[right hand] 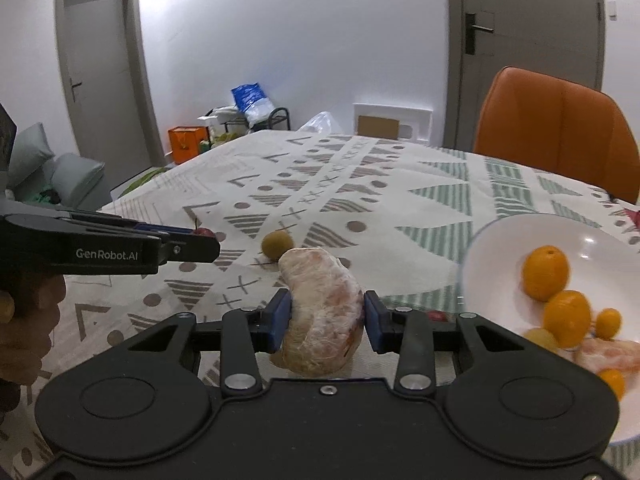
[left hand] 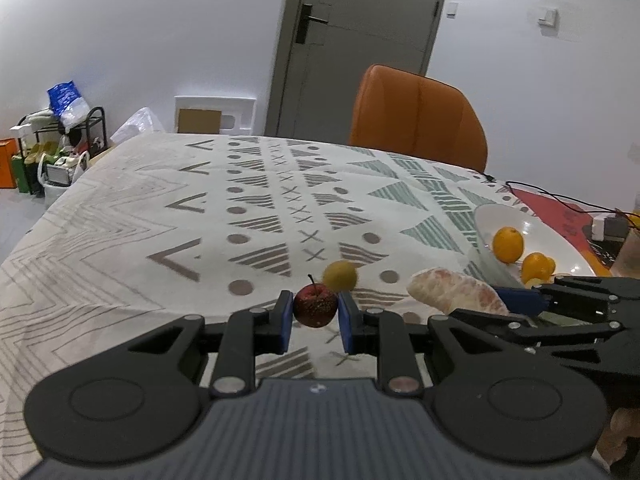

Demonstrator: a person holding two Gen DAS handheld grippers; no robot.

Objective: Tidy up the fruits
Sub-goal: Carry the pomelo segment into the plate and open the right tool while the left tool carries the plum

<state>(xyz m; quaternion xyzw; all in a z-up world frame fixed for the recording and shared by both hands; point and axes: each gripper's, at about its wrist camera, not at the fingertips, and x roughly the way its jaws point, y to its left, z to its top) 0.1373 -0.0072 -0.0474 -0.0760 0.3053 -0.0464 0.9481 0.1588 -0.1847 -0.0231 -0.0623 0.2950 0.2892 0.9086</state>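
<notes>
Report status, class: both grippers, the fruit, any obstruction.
Left gripper shut on small red apple. Right gripper shut on peeled pomelo wedge. White bowl path clear.

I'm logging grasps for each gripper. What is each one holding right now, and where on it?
Left gripper: a small red apple, pinched across its sides. Right gripper: a peeled pomelo segment, gripped across its middle.

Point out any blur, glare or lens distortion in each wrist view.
Left wrist view: fisheye bends the door and darkens the corners; the small yellow-green fruit looks soft, the red apple between the fingers sharper. Right wrist view: same curved distortion; a bright highlight sits on the white bowl; the peeled pomelo piece is clear.
</notes>
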